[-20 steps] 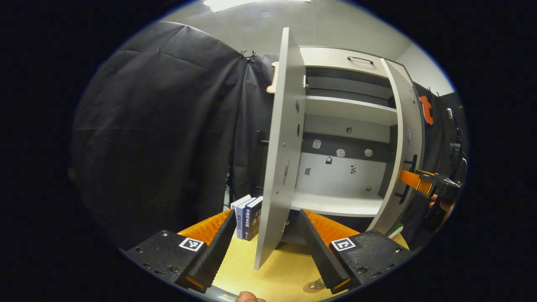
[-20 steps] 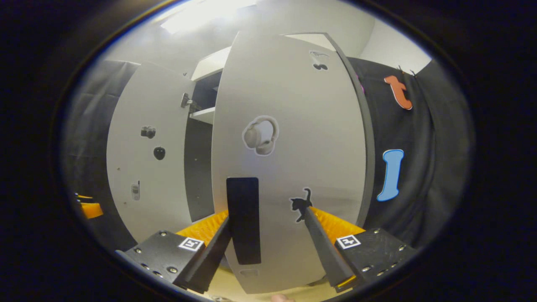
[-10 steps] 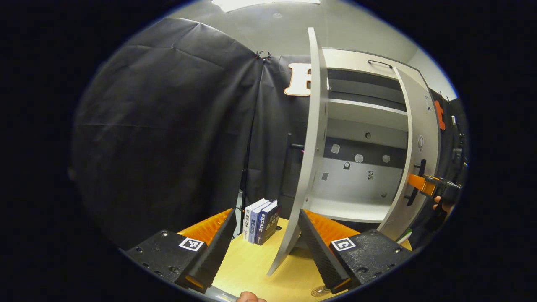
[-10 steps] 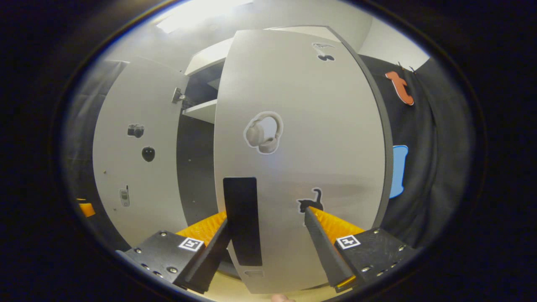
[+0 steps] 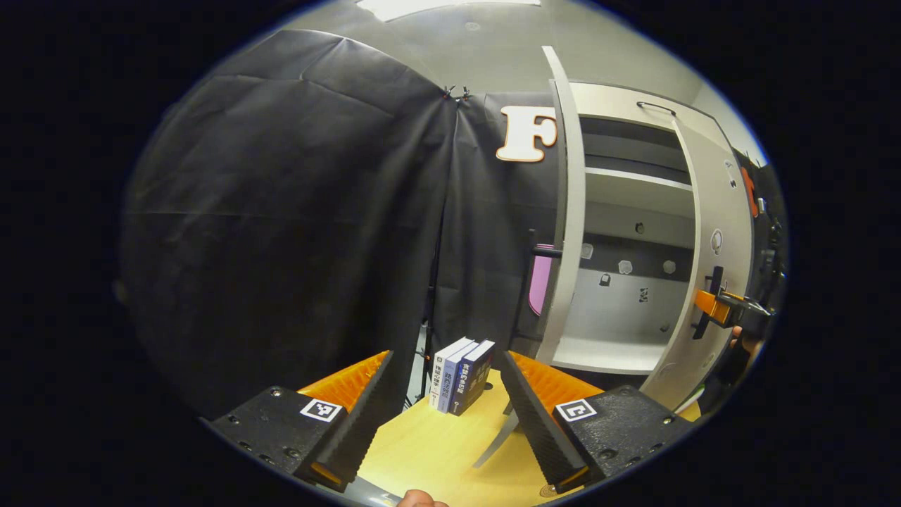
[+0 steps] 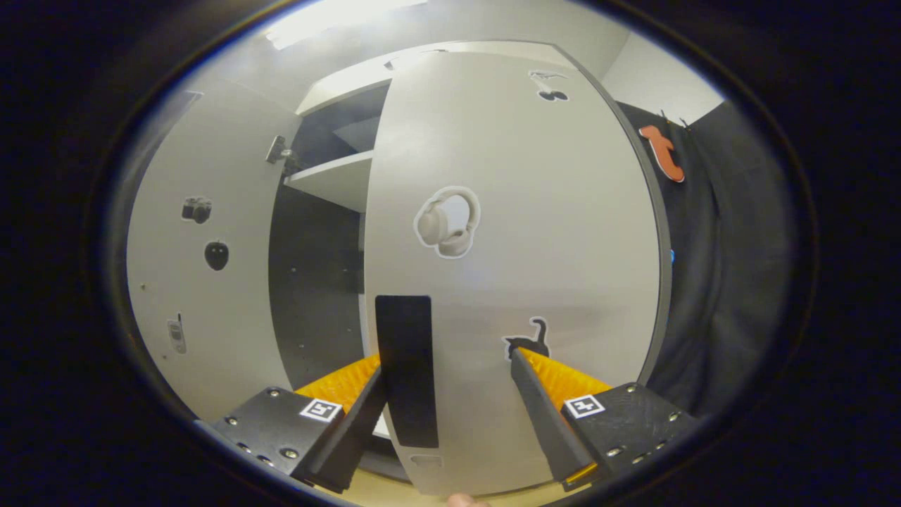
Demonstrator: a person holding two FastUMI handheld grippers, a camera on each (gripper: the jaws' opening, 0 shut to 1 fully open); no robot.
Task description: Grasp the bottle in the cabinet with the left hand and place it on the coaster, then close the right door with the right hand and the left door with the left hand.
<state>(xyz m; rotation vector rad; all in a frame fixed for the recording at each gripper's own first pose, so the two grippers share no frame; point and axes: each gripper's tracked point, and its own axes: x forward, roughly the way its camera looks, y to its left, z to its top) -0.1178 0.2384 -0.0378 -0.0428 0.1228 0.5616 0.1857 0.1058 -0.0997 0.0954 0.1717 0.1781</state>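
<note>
My left gripper is open and holds nothing, low over the yellow table. The cabinet's left door stands edge-on just beyond its right finger. Past the door I see the cabinet's bare lower shelf. The right door stands half open, and my right gripper is at its black handle. In the right gripper view, my right gripper is open against the right door's outer face. The handle lies beside its left finger. A sliver of the coaster shows at the bottom.
Three books stand upright on the table left of the cabinet, near the black cloth wall. The left door's inner face carries small stickers. An upper shelf shows through the gap between the doors.
My left gripper has swung left, so the left door went from between its fingers to beyond the right one. The right door has turned further shut with my right gripper against it.
</note>
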